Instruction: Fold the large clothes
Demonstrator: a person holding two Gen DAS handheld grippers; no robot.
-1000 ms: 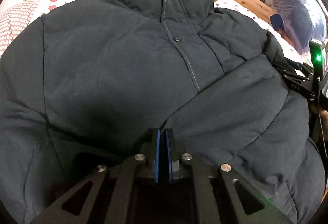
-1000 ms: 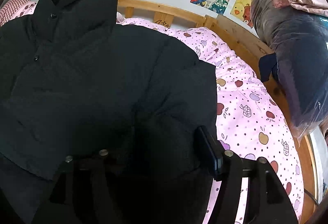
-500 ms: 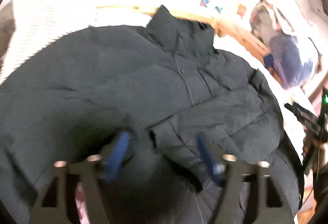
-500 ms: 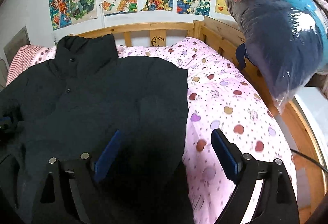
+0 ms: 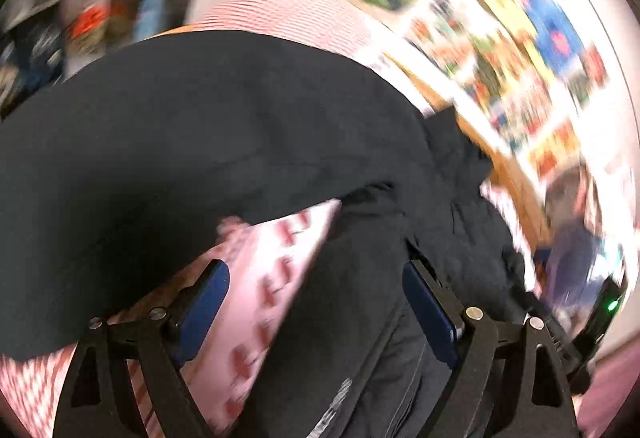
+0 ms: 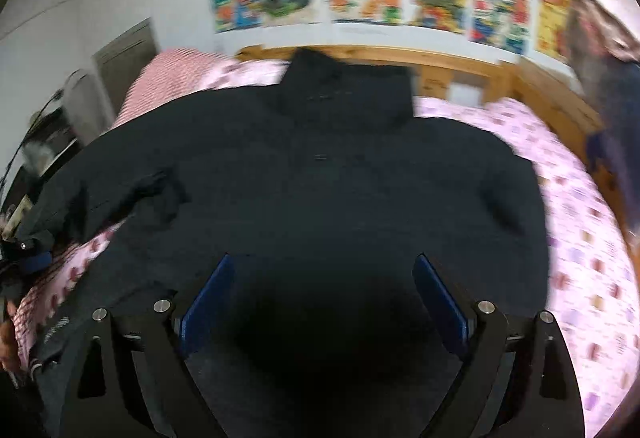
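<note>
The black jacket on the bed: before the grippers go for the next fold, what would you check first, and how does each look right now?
1. Left gripper open and holding nothing: ok.
2. Right gripper open and holding nothing: ok.
3. Black jacket lies front up on the pink sheet, collar toward the wooden headboard: ok.
4. Right-hand side already tucked in to a straight edge: ok.
5. Sleeve on the other side folded in: not ok, it still sprawls outward.
6. Views sharp enough to aim a grasp: not ok, both are motion-blurred.
</note>
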